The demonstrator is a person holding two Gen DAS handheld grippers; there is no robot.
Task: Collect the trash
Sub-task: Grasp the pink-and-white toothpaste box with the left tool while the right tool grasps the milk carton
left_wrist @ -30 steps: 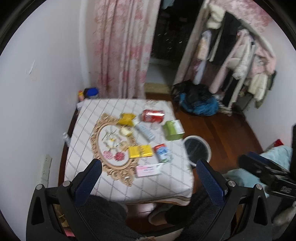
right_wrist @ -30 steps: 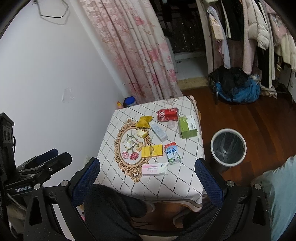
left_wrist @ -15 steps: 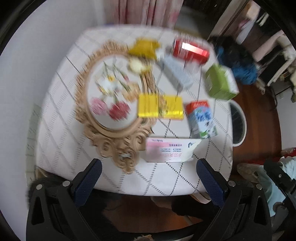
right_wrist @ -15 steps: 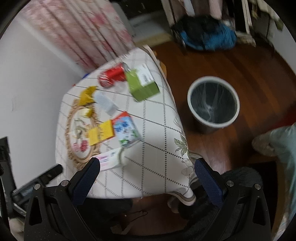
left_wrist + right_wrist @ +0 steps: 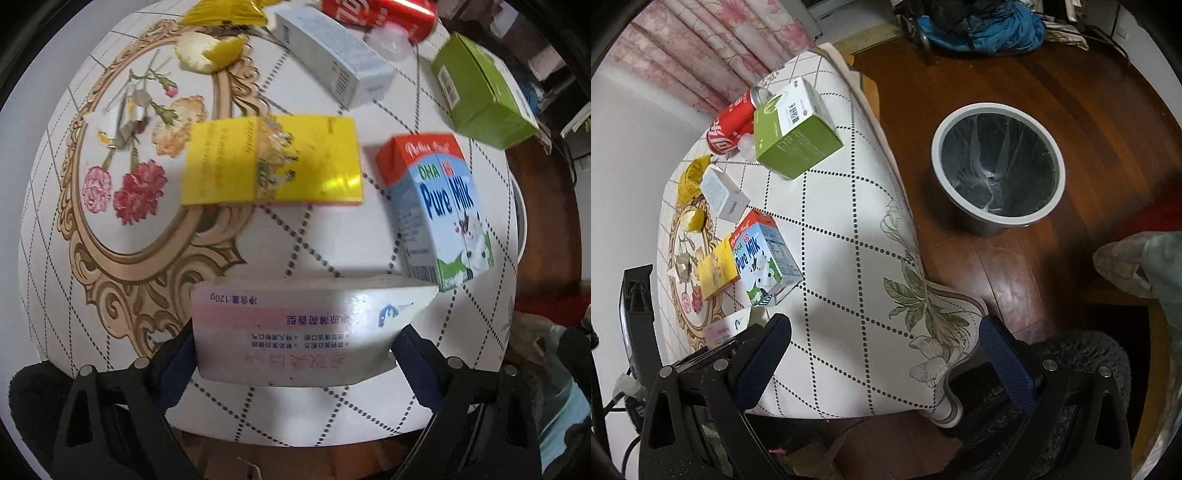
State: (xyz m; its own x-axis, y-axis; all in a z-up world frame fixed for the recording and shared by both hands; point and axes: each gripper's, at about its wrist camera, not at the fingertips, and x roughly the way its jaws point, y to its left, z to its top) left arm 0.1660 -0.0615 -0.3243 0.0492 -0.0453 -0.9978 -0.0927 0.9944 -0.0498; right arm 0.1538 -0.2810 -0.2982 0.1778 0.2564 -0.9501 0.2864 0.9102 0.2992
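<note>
the left tool (image 5: pixel 293 354), spread wide, brackets the pink-and-white box (image 5: pixel 295 332) lying between its fingers on the table (image 5: pixel 314 406), so closing on it seems next, while the right tool (image 5: pixel 882 354) hangs wide and empty.

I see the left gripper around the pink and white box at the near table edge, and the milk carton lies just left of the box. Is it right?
Not quite. In the left wrist view the left gripper does straddle the pink and white box, but the milk carton lies just beyond the box's right end, not to its left.
</note>
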